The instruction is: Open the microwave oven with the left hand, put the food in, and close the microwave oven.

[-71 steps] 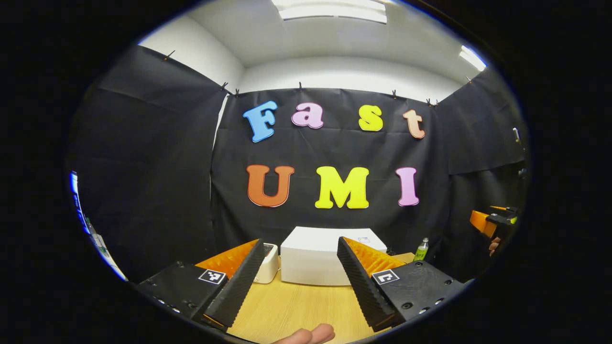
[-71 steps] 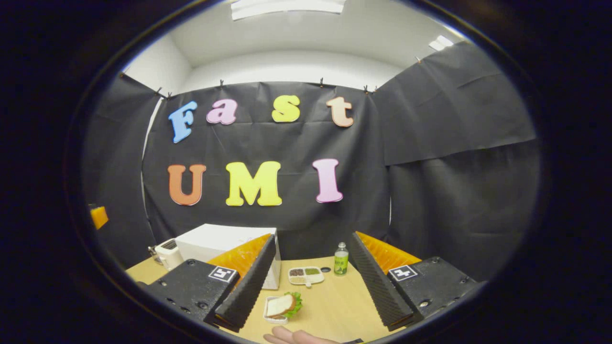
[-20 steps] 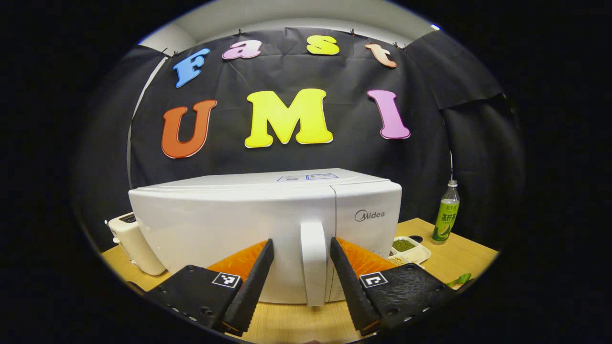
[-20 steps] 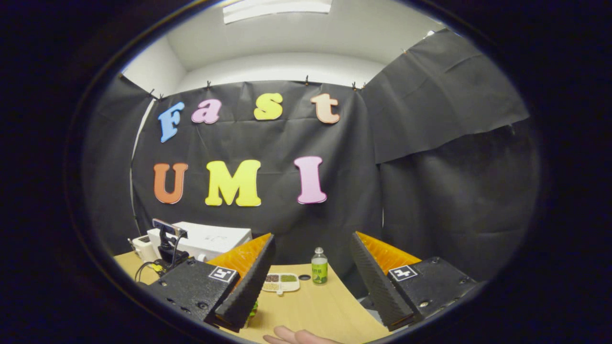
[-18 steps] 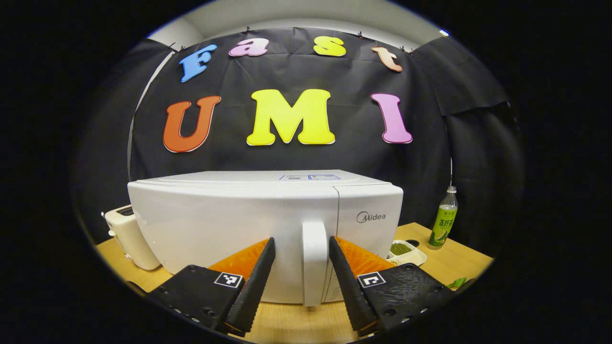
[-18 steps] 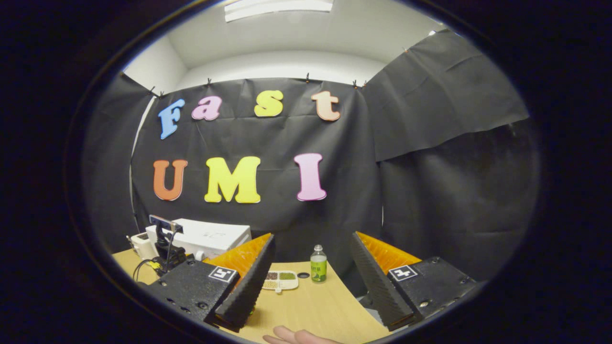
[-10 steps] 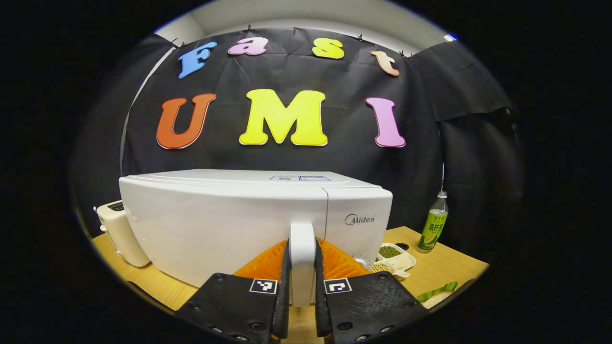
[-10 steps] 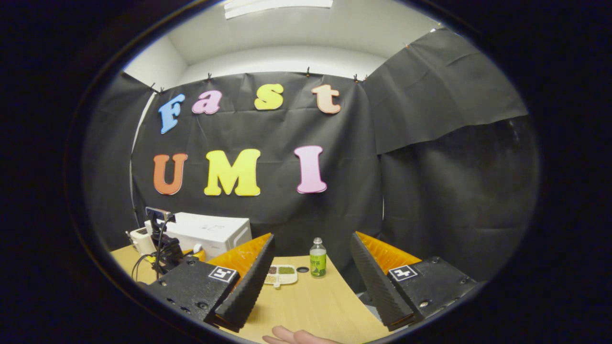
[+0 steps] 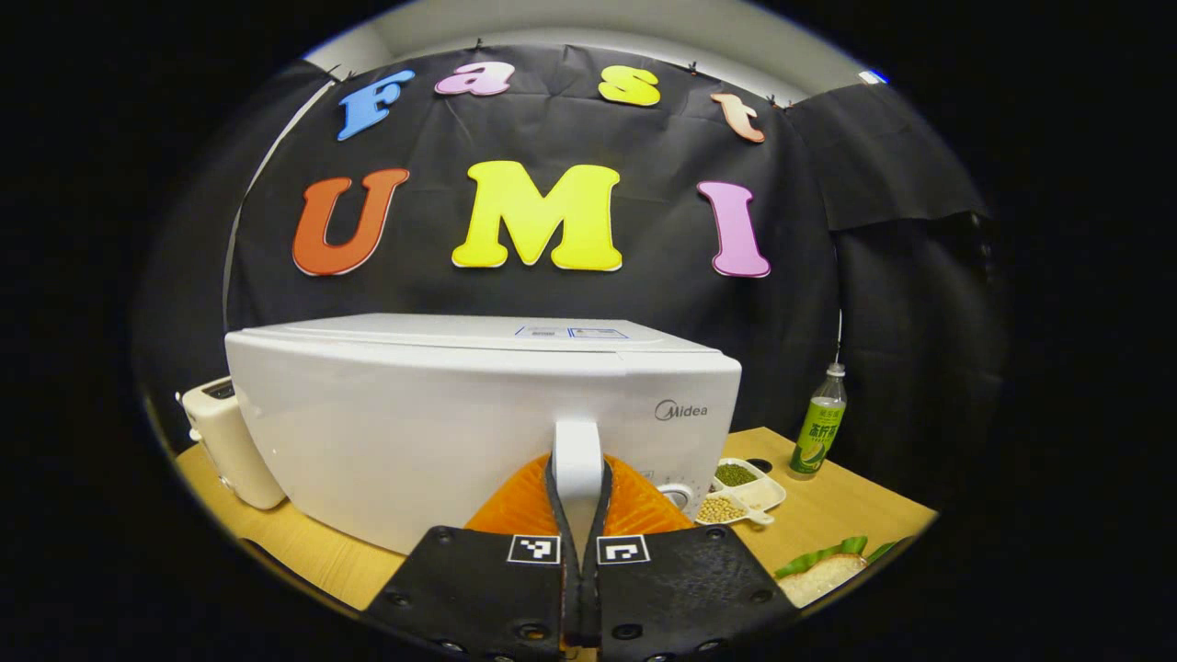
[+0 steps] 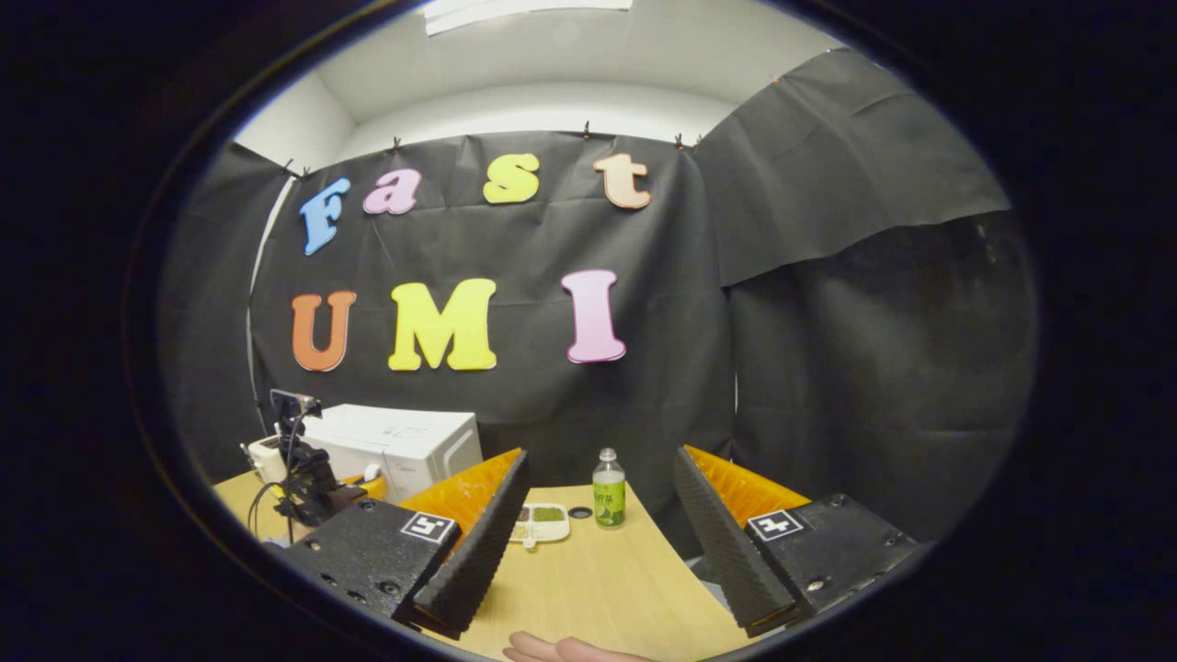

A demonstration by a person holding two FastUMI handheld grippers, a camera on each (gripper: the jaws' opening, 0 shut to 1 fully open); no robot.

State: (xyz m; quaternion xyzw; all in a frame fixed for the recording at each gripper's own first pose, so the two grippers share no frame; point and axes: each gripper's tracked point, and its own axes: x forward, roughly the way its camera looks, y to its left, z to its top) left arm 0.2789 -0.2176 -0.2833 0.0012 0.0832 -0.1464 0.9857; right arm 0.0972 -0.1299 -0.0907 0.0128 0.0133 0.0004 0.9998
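In the left gripper view the white microwave oven point(image 9: 441, 423) stands close ahead on the wooden table, its door closed. My left gripper point(image 9: 578, 515) is shut on the door's white vertical handle point(image 9: 577, 460), one finger on each side. The food, a sandwich with green lettuce point(image 9: 823, 570), lies low at the right edge of that view. In the right gripper view my right gripper point(image 10: 593, 515) hangs open over the table with nothing between its fingers; the microwave oven point(image 10: 395, 446) and the other gripper with its cables point(image 10: 308, 483) sit far to the left.
A cream toaster point(image 9: 221, 441) stands left of the microwave. A white divided dish of beans point(image 9: 740, 487) and a green drink bottle point(image 9: 817, 432) sit to its right; the same bottle point(image 10: 607, 496) and dish point(image 10: 542, 519) lie ahead of the right gripper. Fingertips of a hand point(image 10: 570, 651) show below.
My left gripper has closed from open to shut on the microwave's door handle. The right gripper has stayed open and drifted slightly, with the bottle shifting a little in its view.
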